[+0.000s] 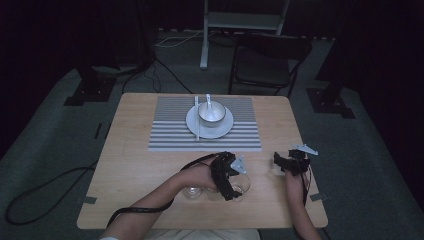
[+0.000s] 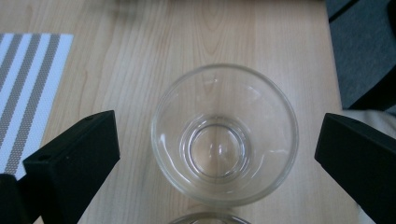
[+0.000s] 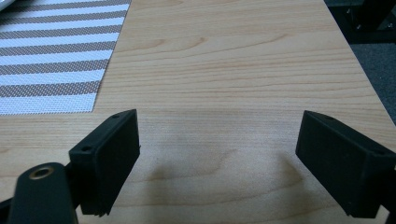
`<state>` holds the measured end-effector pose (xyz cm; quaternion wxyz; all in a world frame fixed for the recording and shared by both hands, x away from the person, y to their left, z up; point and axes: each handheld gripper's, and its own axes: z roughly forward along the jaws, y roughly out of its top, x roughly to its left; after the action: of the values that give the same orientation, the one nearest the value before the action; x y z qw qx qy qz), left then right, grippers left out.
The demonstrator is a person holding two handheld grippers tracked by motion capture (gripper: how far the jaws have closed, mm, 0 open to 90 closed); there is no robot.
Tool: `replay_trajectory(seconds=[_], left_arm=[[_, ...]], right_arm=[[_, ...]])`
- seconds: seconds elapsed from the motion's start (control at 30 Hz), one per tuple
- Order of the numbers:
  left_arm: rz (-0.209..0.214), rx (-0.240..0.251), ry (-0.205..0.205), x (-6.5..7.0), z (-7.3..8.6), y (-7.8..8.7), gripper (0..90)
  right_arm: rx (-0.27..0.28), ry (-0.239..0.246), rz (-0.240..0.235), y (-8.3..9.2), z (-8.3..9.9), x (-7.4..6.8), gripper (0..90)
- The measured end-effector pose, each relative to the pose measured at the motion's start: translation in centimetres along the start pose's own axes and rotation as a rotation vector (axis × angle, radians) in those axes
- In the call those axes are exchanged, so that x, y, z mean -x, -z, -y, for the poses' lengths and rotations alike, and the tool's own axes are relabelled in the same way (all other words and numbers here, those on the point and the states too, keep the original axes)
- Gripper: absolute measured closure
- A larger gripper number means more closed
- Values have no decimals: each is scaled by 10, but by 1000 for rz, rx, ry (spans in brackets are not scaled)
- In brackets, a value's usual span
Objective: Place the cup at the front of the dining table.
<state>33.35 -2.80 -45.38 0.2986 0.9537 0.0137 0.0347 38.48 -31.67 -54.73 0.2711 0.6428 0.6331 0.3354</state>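
A clear empty drinking glass (image 2: pixel 224 140) stands upright on the wooden table, and my left gripper (image 2: pixel 217 128) is open with one jaw on each side of it, neither touching. From above, that glass (image 1: pixel 243 183) is near the front edge with my left gripper (image 1: pixel 233 186) over it. Two more glasses (image 1: pixel 192 192) stand just left of it, partly hidden by the hand; the rim of one (image 2: pixel 208 218) shows at the bottom of the left gripper view. My right gripper (image 1: pixel 287 163) hovers to the right, open (image 3: pixel 219 123) over bare wood with nothing between its jaws.
A grey striped placemat (image 1: pixel 170 135) lies mid-table with a white plate (image 1: pixel 192 125), a metal bowl (image 1: pixel 211 114) with a spoon, and chopsticks (image 1: pixel 197 120). A dark chair (image 1: pixel 265 65) stands beyond the far edge. The table's right edge (image 1: pixel 306 165) is close to my right gripper.
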Motion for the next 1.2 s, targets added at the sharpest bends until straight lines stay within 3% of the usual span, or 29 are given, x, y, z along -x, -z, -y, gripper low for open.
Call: replay_trajectory(seconds=[0.33, 0.43, 0.47, 0.63, 0.87, 1.1, 1.2], left_arm=[[-8, -74, -6, 3, -3, -19, 59], [-3, -77, -9, 3, -4, -20, 171], [-1, -84, -24, 4, -4, -21, 171], [-3, -116, -20, 5, -7, -21, 182], [-5, -121, -15, 5, -8, -22, 183], [-39, -115, -16, 5, -9, -21, 185], [-33, -100, 6, 3, -10, -18, 185]], right_arm=[[-1, -1, -1, 0, 0, 0, 130], [-2, -1, 0, 0, 0, 0, 130], [-2, -1, 0, 0, 0, 0, 130], [-2, -1, 0, 0, 0, 0, 130], [-2, -3, 0, 0, 0, 0, 130], [0, -2, -1, 0, 0, 0, 130], [2, -3, -3, 0, 0, 1, 130]])
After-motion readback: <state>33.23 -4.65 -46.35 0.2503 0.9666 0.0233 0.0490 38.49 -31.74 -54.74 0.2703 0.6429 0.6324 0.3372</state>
